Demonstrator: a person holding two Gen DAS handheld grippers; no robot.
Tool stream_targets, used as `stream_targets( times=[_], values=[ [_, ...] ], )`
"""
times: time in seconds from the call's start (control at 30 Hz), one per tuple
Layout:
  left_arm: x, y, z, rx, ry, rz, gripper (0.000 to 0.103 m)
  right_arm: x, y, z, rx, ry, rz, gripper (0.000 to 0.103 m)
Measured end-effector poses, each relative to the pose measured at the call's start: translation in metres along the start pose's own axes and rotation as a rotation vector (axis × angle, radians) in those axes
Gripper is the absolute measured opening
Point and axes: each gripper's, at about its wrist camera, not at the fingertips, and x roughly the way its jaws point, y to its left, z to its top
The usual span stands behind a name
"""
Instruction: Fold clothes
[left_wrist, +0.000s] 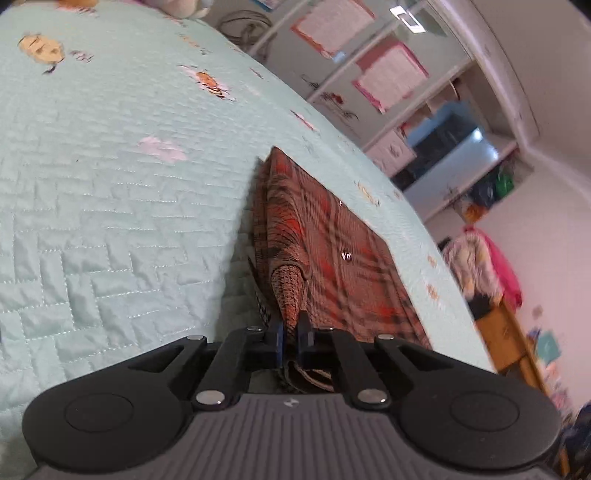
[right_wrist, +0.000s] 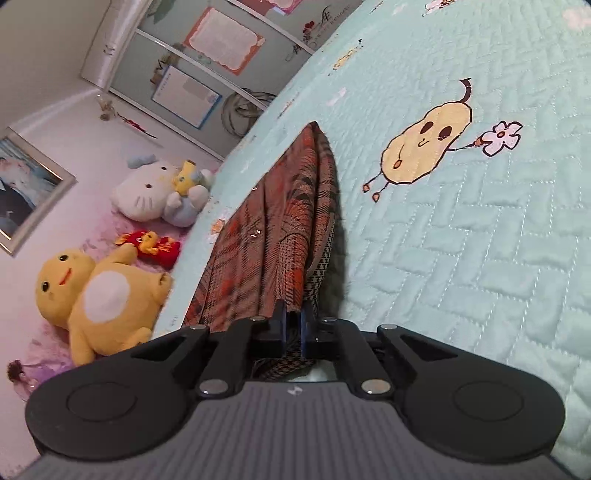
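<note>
Nearest in each wrist view, the jaws are pinched nearly together on cloth: the left gripper (left_wrist: 290, 334) clamps a rolled edge of the plaid garment (left_wrist: 332, 251), and the right gripper (right_wrist: 292, 328) clamps another edge of the same garment (right_wrist: 266, 236), where a houndstooth lining shows beside the plaid. From each grip the cloth runs away over the mint quilted bedspread (left_wrist: 110, 184), part of it raised off the bed near the jaws, the rest lying flat and narrowing to a corner farther up. Layers already lie doubled along one side, so I judge a fold to be under way, with both held edges yet to be laid down and smoothed; how many folds remain cannot be told from here. Both grippers are tilted, held low over the bed and pointed along the garment's length. Beyond it in the right view sit a yellow plush toy (right_wrist: 99, 291) and a white cat plush (right_wrist: 147, 195); in the left view, wardrobe shelves (left_wrist: 443, 140) stand at the far wall.
</note>
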Motion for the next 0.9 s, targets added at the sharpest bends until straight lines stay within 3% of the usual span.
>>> stream_targets(
  times=[0.17,0.27,0.33,0.4,0.43,0.5,0.67,0.73,0.83,0.9],
  values=[
    [0.017,0.021,-0.008,-0.021,0.018,0.043,0.017,0.007,-0.015,-0.006,-0.018,0.013,-0.023,0.006],
    [0.015,0.023,-0.007,-0.033,-0.002,0.032,0.024,0.005,-0.012,-0.004,-0.038,0.016,-0.013,0.016],
    [0.010,0.022,-0.005,-0.055,-0.002,0.030,0.044,0.000,-0.006,-0.004,-0.069,0.010,-0.040,0.024],
    [0.001,0.019,-0.003,-0.077,0.003,0.049,0.054,-0.005,0.000,-0.003,-0.102,0.003,-0.069,0.033],
    [-0.005,0.017,-0.003,-0.080,0.006,0.067,0.056,-0.008,0.003,-0.003,-0.119,0.000,-0.084,0.041],
    [-0.016,0.010,-0.002,-0.070,0.005,0.113,0.056,-0.017,0.012,-0.003,-0.149,-0.037,-0.142,0.045],
    [-0.018,-0.011,0.011,0.025,-0.082,0.075,0.054,-0.029,0.042,0.005,-0.281,-0.123,-0.188,0.045],
    [-0.019,-0.020,0.017,0.063,-0.117,0.060,0.056,-0.026,0.054,0.009,-0.309,-0.127,-0.137,0.045],
    [-0.020,-0.033,0.025,0.120,-0.169,0.037,0.056,-0.010,0.052,0.016,-0.231,-0.098,-0.047,0.044],
    [-0.009,-0.031,0.032,0.087,-0.157,0.010,0.053,0.002,0.047,0.022,-0.159,-0.081,0.005,0.039]
  ],
)
